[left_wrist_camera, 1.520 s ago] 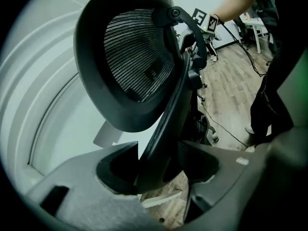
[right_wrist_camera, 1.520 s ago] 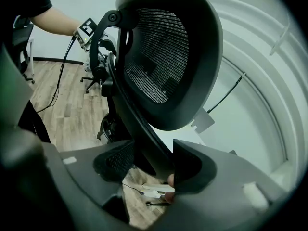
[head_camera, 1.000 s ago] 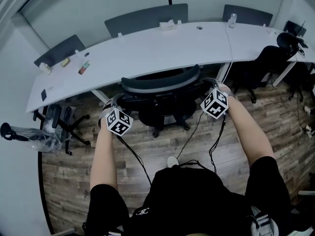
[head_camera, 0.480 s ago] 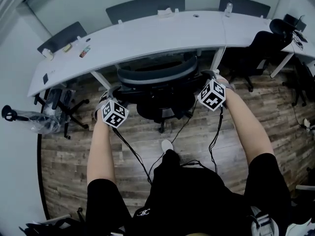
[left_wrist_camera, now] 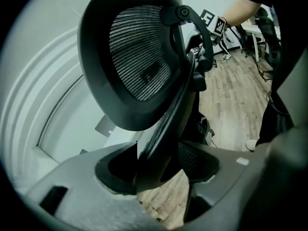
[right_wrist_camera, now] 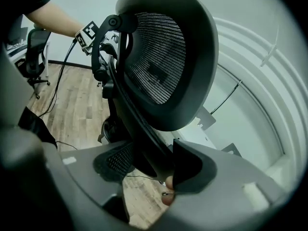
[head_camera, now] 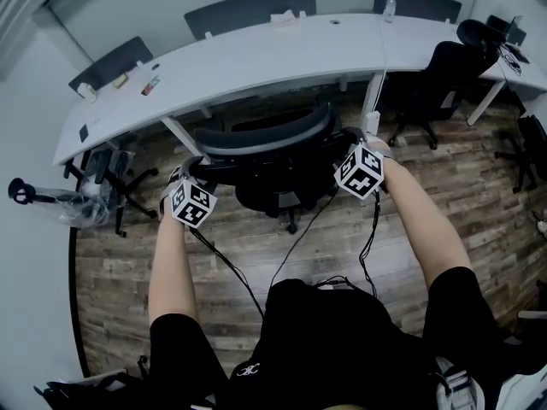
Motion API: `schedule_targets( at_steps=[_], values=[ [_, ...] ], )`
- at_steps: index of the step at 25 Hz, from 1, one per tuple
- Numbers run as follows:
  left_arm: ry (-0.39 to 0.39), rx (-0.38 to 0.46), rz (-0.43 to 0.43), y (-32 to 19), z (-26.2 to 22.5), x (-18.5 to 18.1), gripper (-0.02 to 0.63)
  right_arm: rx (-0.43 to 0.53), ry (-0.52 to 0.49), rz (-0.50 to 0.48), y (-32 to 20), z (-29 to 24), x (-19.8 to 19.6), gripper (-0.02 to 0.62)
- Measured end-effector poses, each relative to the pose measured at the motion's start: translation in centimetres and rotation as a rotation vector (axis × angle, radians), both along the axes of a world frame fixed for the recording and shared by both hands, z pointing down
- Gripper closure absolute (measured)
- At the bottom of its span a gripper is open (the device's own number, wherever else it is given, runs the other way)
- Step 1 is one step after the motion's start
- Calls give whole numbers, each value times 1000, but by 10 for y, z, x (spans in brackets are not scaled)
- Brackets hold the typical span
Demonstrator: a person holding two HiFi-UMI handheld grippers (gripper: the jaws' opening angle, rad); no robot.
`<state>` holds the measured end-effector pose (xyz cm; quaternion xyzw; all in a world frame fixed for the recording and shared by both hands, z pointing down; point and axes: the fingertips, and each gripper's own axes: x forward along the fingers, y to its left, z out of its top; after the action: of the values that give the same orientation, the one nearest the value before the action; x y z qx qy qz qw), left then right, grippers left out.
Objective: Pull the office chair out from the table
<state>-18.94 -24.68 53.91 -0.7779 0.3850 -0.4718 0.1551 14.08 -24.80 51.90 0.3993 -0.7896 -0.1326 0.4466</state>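
Right, both grippers are clamped on the office chair [head_camera: 272, 165]. In the head view it sits at centre frame on the wood floor [head_camera: 256, 246], backrest [head_camera: 261, 140] toward the person, seat just below the near edge of the curved white table [head_camera: 256, 58]. The backrest top is clear of the table edge. Can't tell whether the seat front is still under the top.

Left gripper [head_camera: 203, 166] is at centre left, jaws closed on the left edge of the backrest. Right gripper [head_camera: 348, 136] mirrors it at centre right, on the opposite edge. Both forearms reach up from the bottom of the frame. Cables [head_camera: 231, 267] trail from the grippers back toward the person.

Left gripper view: the chair's black frame bar [left_wrist_camera: 161, 143] runs between the two pads and sits against them. The mesh panel [left_wrist_camera: 137, 52] fills the upper middle. The other gripper's marker cube shows small at upper right, past the frame.

Right gripper view: same picture flipped. The frame bar is pinched between the pads at lower centre, mesh panel above, and the left gripper's cube is at upper left.

Along the far side of the table are grey chairs [head_camera: 248, 11]. A black chair [head_camera: 436, 71] stands at upper right. Small items lie on the table's left end.
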Motion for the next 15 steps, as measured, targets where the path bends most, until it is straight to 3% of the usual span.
schedule_targets(
  at_steps=[12, 15],
  values=[
    [27, 19, 36, 65, 1, -32, 347, -10, 11, 39, 68, 4, -32, 338],
    [86, 26, 25, 71, -1, -32, 333, 41, -8, 38, 74, 2, -35, 334]
  ],
)
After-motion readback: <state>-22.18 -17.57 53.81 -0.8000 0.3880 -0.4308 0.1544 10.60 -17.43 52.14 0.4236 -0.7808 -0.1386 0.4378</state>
